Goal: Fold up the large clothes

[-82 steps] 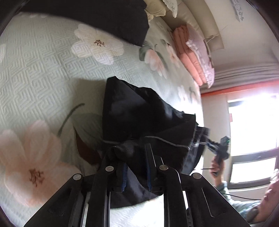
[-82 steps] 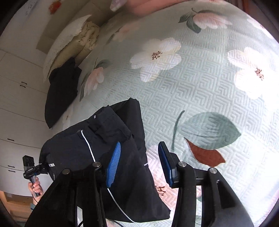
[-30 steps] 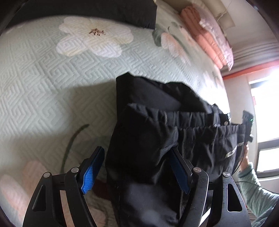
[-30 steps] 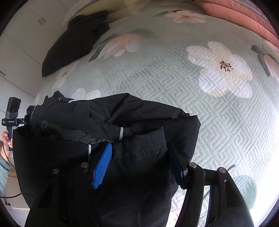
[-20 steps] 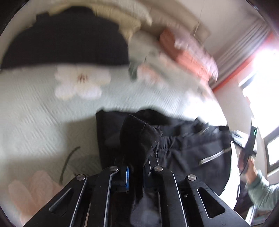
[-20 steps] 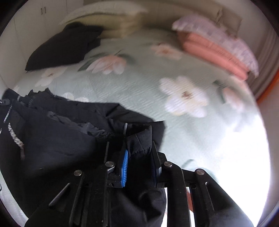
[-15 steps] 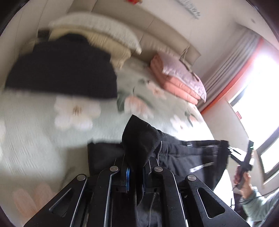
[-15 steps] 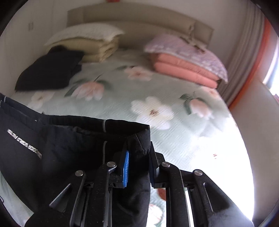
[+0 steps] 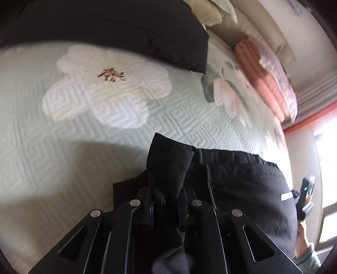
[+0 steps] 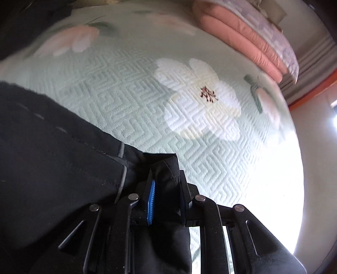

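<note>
A large black garment (image 9: 242, 189) with grey piping stretches between my two grippers just above a pale green flowered bedspread (image 9: 84, 147). My left gripper (image 9: 165, 202) pinches one bunched corner; its jaws are opening slightly, with the cloth still pressed between the pads. In the right wrist view the right gripper (image 10: 166, 189) is shut on the opposite corner of the garment (image 10: 52, 158), whose fabric fills the lower left. In the left wrist view the right gripper (image 9: 305, 194) shows at the far right, held by a hand (image 9: 303, 238).
A black folded item (image 9: 105, 27) lies at the head of the bed beside cream pillows (image 9: 210, 10). Folded pink blankets (image 10: 242, 33) are stacked at the far right. The bedspread (image 10: 147, 105) ahead of the garment is bare. A bright window lies right.
A second ago both grippers stood open around the garment's edge. They shut on its corners, lifted it up, then came back down toward the bed with the cloth spread between them.
</note>
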Available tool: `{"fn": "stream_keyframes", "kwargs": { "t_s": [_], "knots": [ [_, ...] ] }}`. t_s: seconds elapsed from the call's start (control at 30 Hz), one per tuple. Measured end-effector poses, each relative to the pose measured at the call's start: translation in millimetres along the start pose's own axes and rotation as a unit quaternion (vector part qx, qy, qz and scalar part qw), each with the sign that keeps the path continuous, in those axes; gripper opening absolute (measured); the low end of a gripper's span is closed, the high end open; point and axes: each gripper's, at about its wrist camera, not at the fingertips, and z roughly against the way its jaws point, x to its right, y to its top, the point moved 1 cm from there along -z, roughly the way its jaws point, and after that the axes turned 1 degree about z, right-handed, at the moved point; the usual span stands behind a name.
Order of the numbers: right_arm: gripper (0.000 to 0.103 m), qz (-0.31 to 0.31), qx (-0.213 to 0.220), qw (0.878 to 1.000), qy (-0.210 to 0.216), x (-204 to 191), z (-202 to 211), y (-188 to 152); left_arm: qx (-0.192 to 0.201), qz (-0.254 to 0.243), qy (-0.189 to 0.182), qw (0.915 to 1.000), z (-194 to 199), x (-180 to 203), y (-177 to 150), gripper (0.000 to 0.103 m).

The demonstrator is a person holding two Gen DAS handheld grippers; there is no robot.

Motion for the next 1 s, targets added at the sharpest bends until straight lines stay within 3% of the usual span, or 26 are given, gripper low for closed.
{"fn": "stream_keyframes", "kwargs": {
  "t_s": [0.2,0.27,0.33,0.37,0.4,0.47,0.5,0.6,0.7,0.77,0.9,0.93,1.0],
  "knots": [
    [0.031,-0.056,-0.036,0.996,0.064,24,-14,10,-0.013,0.009,-0.015,0.9998,3,-5,9,0.022],
    [0.042,-0.09,-0.042,0.99,0.097,45,-7,9,-0.031,0.03,-0.025,0.9987,13,-12,12,0.027],
    [0.057,-0.13,-0.018,0.982,0.133,67,15,-6,-0.038,0.059,-0.037,0.9969,33,-19,16,0.035],
    [0.061,-0.141,-0.002,0.98,0.142,77,30,-12,-0.02,0.064,-0.037,0.997,54,-21,16,0.044],
    [0.068,-0.146,0.015,0.979,0.14,85,47,-17,0.0,0.062,-0.029,0.9976,72,-24,16,0.046],
    [0.075,-0.147,0.046,0.978,0.141,96,88,-29,0.05,0.056,0.028,0.9968,114,-27,13,0.046],
    [0.077,-0.144,0.059,0.977,0.149,94,109,-36,0.063,0.05,0.039,0.996,130,-23,10,0.046],
    [0.077,-0.121,0.085,0.972,0.182,73,163,-50,0.086,-0.002,0.026,0.9959,174,18,-12,0.046],
    [0.077,-0.085,0.106,0.966,0.22,28,207,-54,0.072,-0.079,-0.002,0.9942,183,84,-46,0.049],
    [0.077,-0.062,0.105,0.966,0.229,-10,227,-55,0.049,-0.146,-0.01,0.9881,170,137,-80,0.05],
    [0.077,-0.021,0.102,0.961,0.256,-78,235,-65,-0.016,-0.224,-0.038,0.9737,115,206,-142,0.05],
    [0.077,-0.008,0.1,0.963,0.251,-92,230,-67,-0.032,-0.233,-0.034,0.9713,93,216,-159,0.05],
    [0.077,0.007,0.075,0.964,0.256,-113,204,-70,-0.046,-0.242,0.012,0.969,59,221,-175,0.05]
  ]
}}
